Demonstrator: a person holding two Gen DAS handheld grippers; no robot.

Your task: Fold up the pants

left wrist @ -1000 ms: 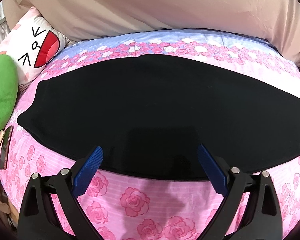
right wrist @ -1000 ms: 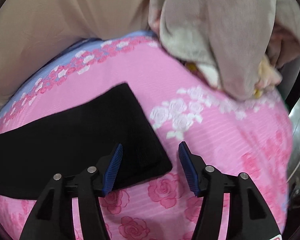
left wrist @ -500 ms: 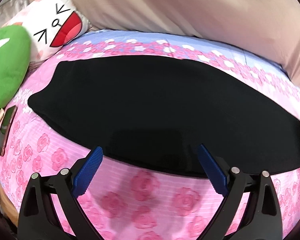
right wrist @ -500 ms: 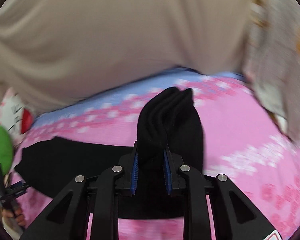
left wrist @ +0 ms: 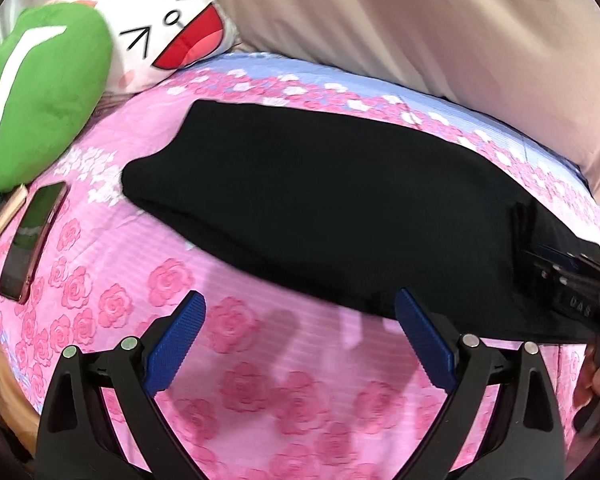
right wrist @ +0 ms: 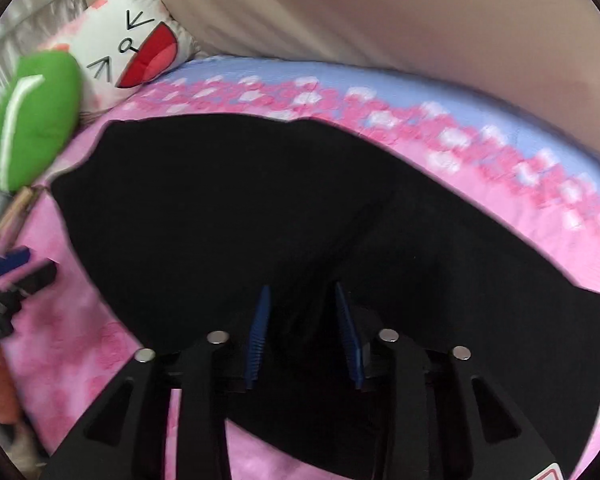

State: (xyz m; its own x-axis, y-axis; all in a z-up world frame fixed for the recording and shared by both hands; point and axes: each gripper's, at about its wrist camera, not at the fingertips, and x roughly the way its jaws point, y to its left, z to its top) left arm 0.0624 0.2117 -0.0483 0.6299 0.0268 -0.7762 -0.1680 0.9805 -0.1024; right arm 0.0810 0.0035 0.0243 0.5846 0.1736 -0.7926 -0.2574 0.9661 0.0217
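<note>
Right gripper (right wrist: 302, 332), jaws clamped on a leg end a second ago, has hauled it across the black pants (left wrist: 340, 216) on the bed (left wrist: 236, 360) — lengthwise fold under way; left gripper (left wrist: 300, 340) hovers, jaws wide, empty.

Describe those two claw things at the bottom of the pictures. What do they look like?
Each claw, left claw and right claw, is a matte black plastic frame with triangular cut-outs and round silver pins at its joints. Its two fingers carry ribbed blue pads. Pale lettering marks the right claw's side. No cables or sleeves show.
</note>
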